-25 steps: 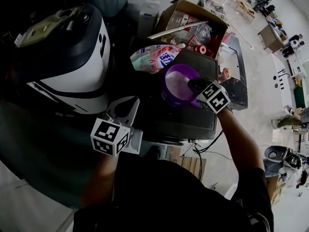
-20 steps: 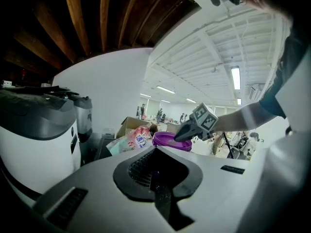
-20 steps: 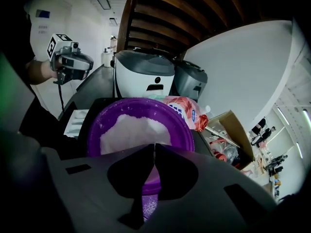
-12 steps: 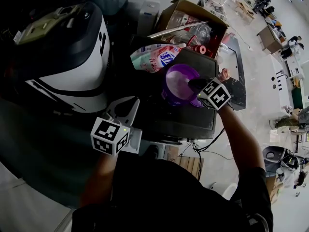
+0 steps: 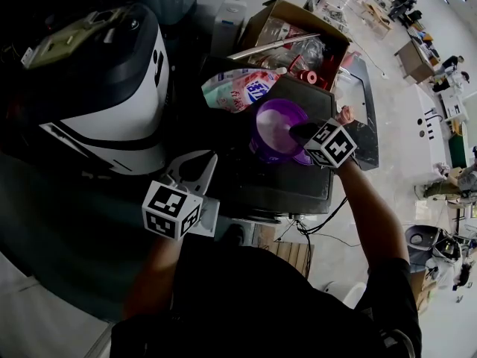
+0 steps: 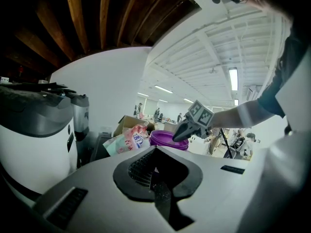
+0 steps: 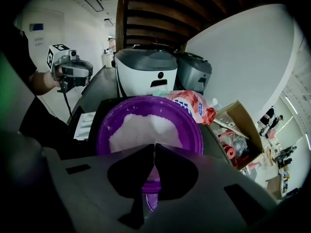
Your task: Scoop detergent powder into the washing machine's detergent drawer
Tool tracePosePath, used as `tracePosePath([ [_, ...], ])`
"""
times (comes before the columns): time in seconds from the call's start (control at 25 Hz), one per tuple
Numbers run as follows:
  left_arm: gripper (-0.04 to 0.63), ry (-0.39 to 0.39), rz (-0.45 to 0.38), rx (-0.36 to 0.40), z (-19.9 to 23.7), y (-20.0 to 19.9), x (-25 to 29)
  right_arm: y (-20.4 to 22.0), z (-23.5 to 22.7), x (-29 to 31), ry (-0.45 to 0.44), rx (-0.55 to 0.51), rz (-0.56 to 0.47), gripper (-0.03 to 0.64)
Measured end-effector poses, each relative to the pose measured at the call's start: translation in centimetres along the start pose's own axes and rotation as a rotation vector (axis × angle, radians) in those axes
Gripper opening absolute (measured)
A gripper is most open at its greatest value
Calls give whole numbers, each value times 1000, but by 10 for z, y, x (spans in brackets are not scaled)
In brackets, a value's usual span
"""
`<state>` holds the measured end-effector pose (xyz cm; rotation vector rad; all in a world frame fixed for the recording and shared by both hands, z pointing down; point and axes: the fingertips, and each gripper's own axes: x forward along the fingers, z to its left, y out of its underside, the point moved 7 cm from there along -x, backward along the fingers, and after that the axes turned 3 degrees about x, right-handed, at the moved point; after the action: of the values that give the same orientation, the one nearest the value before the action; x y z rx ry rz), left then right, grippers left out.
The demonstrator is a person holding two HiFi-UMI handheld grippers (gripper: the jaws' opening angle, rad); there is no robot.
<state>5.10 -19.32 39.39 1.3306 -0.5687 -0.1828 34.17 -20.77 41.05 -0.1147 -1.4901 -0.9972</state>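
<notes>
- Detergent powder (image 7: 145, 126), a white heap, lay in the purple bowl (image 5: 274, 127). The bowl sat on a black-topped stand (image 5: 287, 189), right of the washing machine (image 5: 112, 88).
- Right gripper (image 7: 154, 147) was over the bowl's near rim with its jaws pressed together, tips just short of the powder.
- A purple sliver showed in the slot behind the tips. Could not tell whether it was a scoop handle pinched there or only the bowl's rim.
- Left gripper (image 5: 203, 164) hung apart from the bowl, near the front of the washing machine. Its jaws were together with nothing between them.
- A white compartmented tray (image 7: 86, 124) lay just left of the bowl. Likely the detergent drawer, not certain.
- A pink detergent pouch (image 5: 237, 88) lay behind the bowl, touching or just beside it, with an open cardboard box (image 5: 279, 13) further back.
- Step in hand, by judgement: the scooping stage at the bowl, with no powder showing in the drawer yet.
- The next move called for lifting a level scoop clear of the rim and carrying it left to the drawer compartment without tipping.
- The left gripper could steady the bowl or the tray.
</notes>
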Motion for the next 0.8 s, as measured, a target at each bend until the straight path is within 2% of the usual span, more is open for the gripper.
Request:
tracePosePath([
  [0.8,8,5,-3,-12,0,6,-8,-7,12,2,-91,33,37,20],
])
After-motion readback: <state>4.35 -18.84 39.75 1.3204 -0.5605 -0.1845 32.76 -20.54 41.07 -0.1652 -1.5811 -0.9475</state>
